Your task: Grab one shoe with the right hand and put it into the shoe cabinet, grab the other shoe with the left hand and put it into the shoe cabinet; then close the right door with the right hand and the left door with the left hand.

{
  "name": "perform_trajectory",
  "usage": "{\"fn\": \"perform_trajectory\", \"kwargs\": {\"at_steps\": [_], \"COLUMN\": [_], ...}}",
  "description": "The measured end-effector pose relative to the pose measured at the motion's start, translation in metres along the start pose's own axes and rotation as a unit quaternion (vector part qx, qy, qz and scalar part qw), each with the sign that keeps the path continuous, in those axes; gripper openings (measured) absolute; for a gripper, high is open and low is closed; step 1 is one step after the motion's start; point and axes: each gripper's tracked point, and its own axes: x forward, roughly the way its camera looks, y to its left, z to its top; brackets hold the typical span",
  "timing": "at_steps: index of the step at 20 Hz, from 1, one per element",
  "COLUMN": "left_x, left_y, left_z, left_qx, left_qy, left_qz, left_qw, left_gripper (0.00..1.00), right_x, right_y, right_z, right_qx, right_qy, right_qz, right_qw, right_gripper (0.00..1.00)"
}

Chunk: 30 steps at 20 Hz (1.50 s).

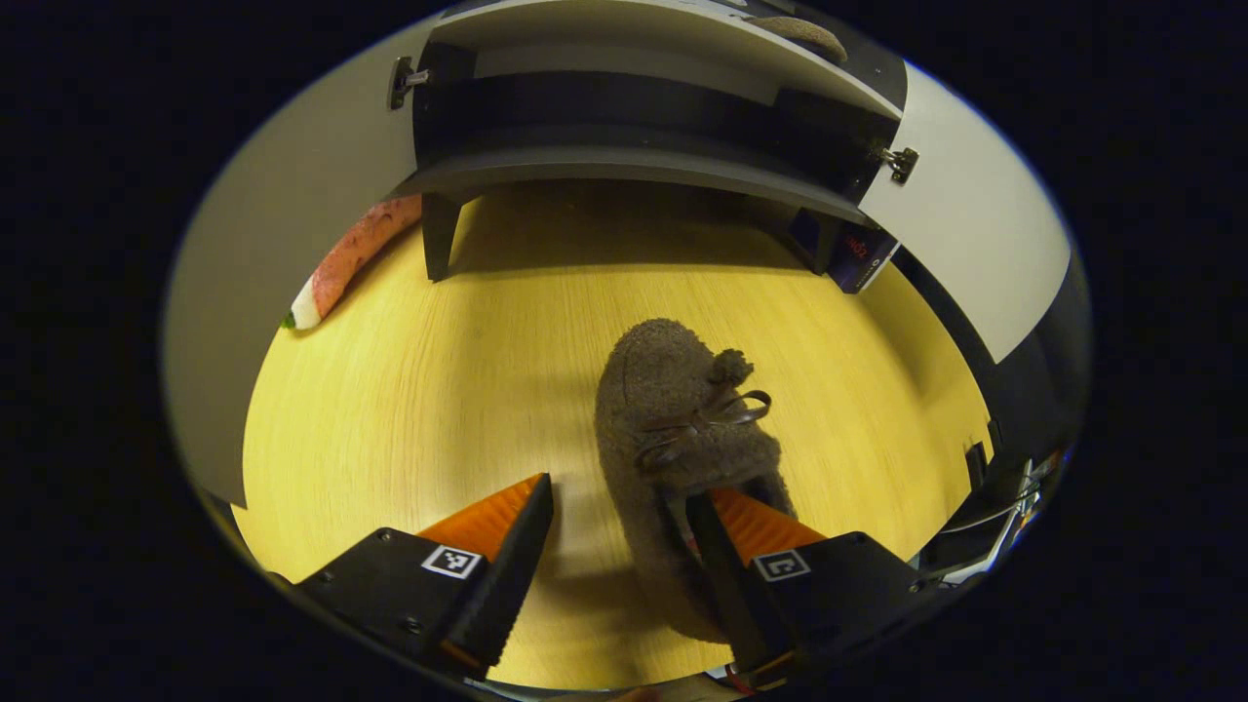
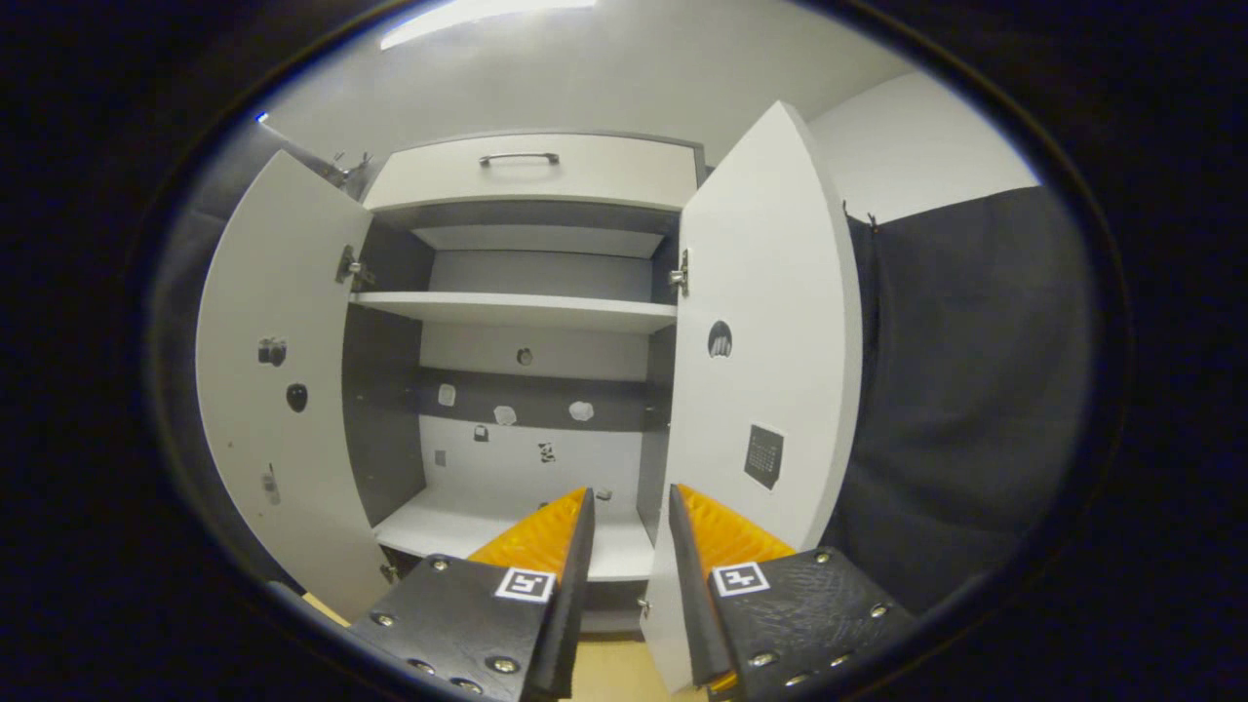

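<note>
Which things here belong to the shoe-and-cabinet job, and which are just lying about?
Part of the job:
- brown fuzzy shoe on the floor, at the open left tongs
- shoe cabinet
- left door, open
- right door, open
- right tongs, open

Lying about:
- pink plush toy by the cabinet leg
- dark box

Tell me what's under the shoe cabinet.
In the left gripper view, under the shoe cabinet lies bare wooden floor in shadow between its legs. A pink, carrot-like toy lies partly behind the left door. Farther back is too dark to tell.
</note>
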Motion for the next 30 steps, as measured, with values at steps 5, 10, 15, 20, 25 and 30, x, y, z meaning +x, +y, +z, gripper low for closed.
{"fn": "perform_trajectory", "kwargs": {"at_steps": [5,10,15,20,25,30], "left_x": [0.017,0.018,0.004,-0.044,-0.104,-0.147], "left_y": [-0.007,0.006,-0.004,-0.013,-0.015,-0.012], "left_z": [-0.004,0.003,0.026,0.098,0.161,0.239], "left_qx": [-0.013,0.009,0.005,0.007,0.005,0.013], "left_qy": [0.013,0.008,0.009,-0.065,-0.143,-0.224], "left_qz": [-0.013,0.038,0.051,0.041,0.033,0.019], "left_qw": [1.0,0.999,0.999,0.997,0.989,0.974], "left_gripper": [0.58,0.17,0.01,0.01,0.01,0.01], "right_x": [-0.004,-0.002,0.01,0.015,0.013,0.011], "right_y": [-0.01,-0.013,-0.017,-0.018,-0.017,-0.025], "right_z": [0.002,0.003,0.011,0.012,0.016,0.018], "right_qx": [-0.008,-0.006,0.0,0.006,0.018,0.028], "right_qy": [0.001,0.0,-0.002,-0.01,-0.02,-0.027], "right_qz": [-0.005,0.001,0.01,0.021,0.039,0.041], "right_qw": [1.0,1.0,1.0,1.0,0.999,0.998], "right_gripper": [0.44,0.38,0.38,0.38,0.39,0.38]}}
